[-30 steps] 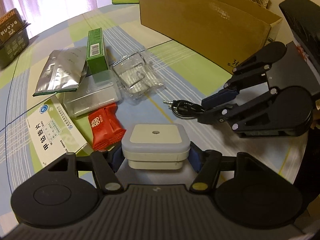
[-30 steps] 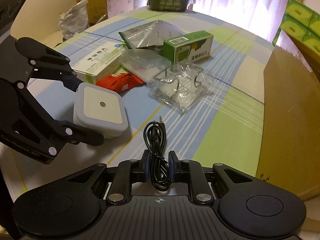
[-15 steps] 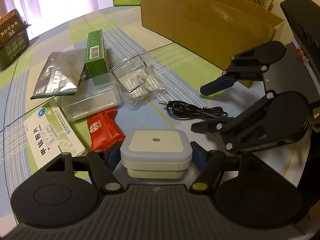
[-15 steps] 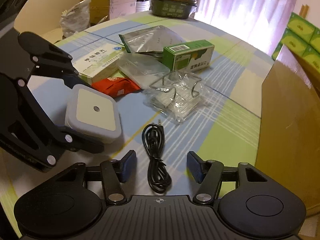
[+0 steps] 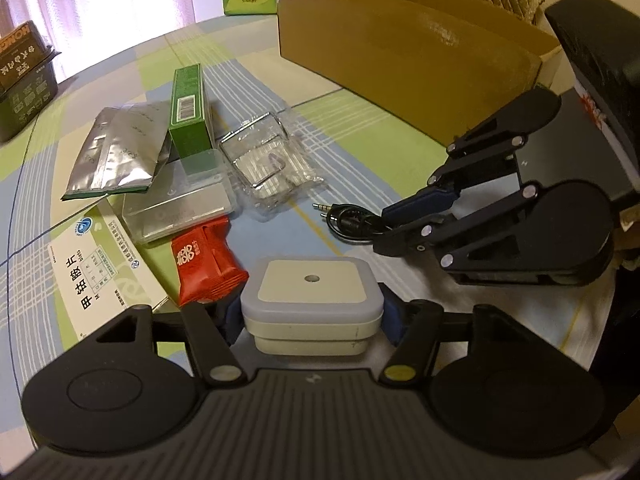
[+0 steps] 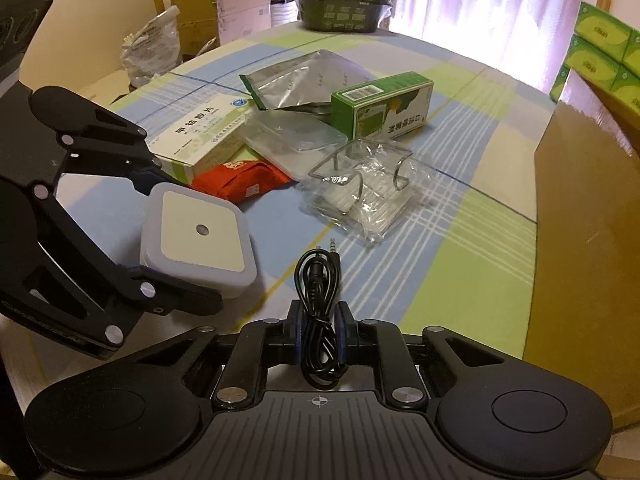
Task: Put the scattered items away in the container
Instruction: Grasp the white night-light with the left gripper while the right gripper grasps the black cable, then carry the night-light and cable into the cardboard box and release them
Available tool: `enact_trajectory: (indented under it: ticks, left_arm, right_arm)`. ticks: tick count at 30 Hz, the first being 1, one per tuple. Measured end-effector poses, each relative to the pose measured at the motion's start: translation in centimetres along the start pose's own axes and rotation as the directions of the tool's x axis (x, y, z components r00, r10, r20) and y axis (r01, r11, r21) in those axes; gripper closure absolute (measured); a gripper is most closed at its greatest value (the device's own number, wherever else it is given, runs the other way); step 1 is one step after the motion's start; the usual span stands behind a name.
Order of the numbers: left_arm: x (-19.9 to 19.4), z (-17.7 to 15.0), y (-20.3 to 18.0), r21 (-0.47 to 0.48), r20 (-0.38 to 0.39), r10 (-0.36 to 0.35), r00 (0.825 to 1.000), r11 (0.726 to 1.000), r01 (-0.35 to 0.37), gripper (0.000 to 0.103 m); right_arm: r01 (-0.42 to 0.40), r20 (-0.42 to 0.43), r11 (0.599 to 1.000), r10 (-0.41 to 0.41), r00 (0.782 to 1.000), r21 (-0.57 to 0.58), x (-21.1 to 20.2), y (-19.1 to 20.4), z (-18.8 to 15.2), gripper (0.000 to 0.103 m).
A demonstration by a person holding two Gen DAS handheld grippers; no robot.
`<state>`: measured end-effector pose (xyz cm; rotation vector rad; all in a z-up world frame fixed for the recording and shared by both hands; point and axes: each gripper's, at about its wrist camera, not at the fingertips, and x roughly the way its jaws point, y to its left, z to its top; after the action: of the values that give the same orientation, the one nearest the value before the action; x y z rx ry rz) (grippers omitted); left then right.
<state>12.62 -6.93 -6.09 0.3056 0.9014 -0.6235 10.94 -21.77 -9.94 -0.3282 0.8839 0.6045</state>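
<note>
Right claw (image 6: pixel 320 320), wide a moment ago, now pinches the cable (image 6: pixel 318 280); left claw (image 5: pixel 312 316) grips the night-light (image 5: pixel 312 300), both box-ready (image 5: pixel 400 40).

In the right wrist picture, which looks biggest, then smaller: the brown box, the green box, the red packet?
1. cardboard box, biggest, though it is also near the camera.
2. green box.
3. red packet, partly hidden, so it's close.
</note>
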Motion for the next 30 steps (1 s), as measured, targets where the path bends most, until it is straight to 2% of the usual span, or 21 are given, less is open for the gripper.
enact_trajectory:
  ticks: [11, 17, 24, 30]
  left_arm:
    - [-2.3, 1.1, 0.1, -0.023, 0.036, 0.023, 0.999, 0.999, -0.023, 0.043]
    - [-4.1, 3.0, -0.5, -0.009, 0.069, 0.028, 0.997, 1.0, -0.028, 0.043]
    - [-6.5, 8.4, -2.8, 0.025, 0.155, 0.018, 0.988, 0.999, -0.023, 0.043]
    - [-7.1, 13.9, -6.6, 0.042, 0.219, -0.02, 0.976, 0.999, 0.011, 0.043]
  right_arm:
    - [0.051, 0.115, 0.997, -0.057, 0.992, 0.056, -2.7, -0.6, 0.6, 0.085]
    - [0.087, 0.166, 0.991, -0.102, 0.981, 0.098, -5.4, -1.2, 1.4, 0.085]
    - [0.149, 0.245, 0.97, -0.195, 0.95, 0.191, -11.2, -3.7, 3.3, 0.085]
    - [0.244, 0.283, 0.936, -0.313, 0.907, 0.253, -16.7, -7.9, 3.5, 0.085]
